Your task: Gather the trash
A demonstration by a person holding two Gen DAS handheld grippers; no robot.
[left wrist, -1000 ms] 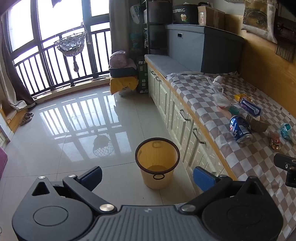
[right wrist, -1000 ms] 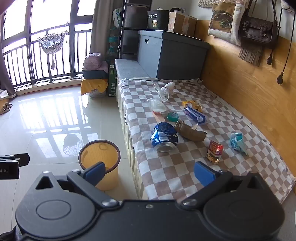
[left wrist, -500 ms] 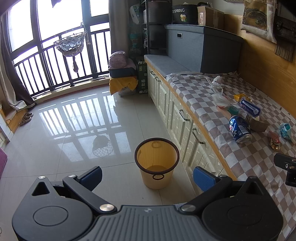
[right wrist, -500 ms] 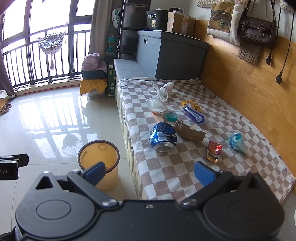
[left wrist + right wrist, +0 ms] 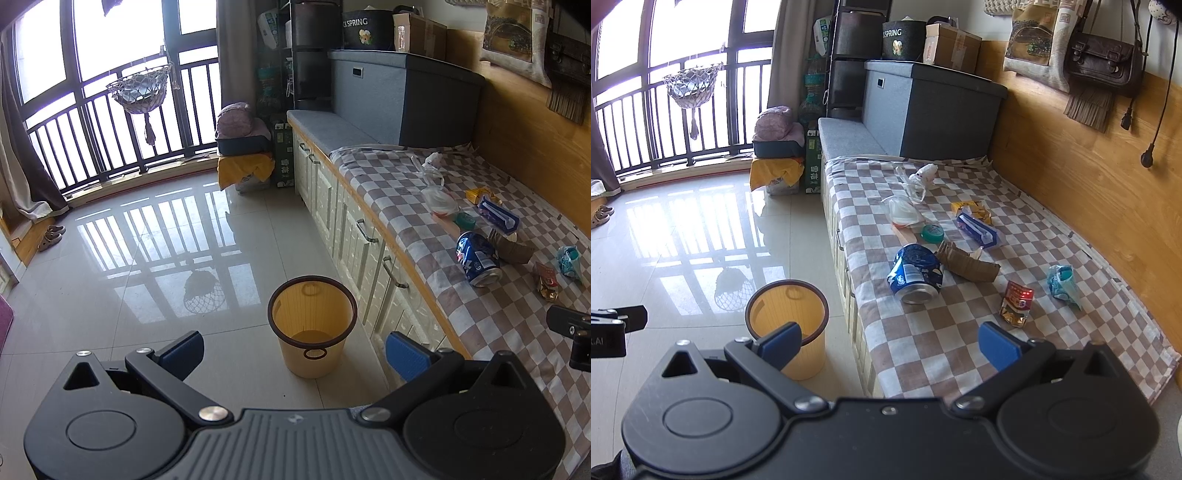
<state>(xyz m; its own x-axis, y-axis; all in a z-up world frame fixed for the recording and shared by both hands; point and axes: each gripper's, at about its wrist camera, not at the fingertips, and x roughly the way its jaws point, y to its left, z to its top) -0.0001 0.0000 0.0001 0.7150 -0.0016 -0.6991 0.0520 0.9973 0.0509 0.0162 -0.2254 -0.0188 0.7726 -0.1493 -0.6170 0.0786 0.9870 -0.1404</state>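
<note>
Checkered worktop (image 5: 923, 343) holds all litter, dented can (image 5: 916, 275) included; bin (image 5: 786, 325) looks bare. Left gripper (image 5: 295, 349), right gripper (image 5: 890, 341): jaws wide, holding nothing. Nothing collected yet.

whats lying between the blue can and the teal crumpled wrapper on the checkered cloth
In the right wrist view, between the blue can and the teal wrapper lie a brown cardboard piece and, nearer the camera, a red and gold snack wrapper.
</note>
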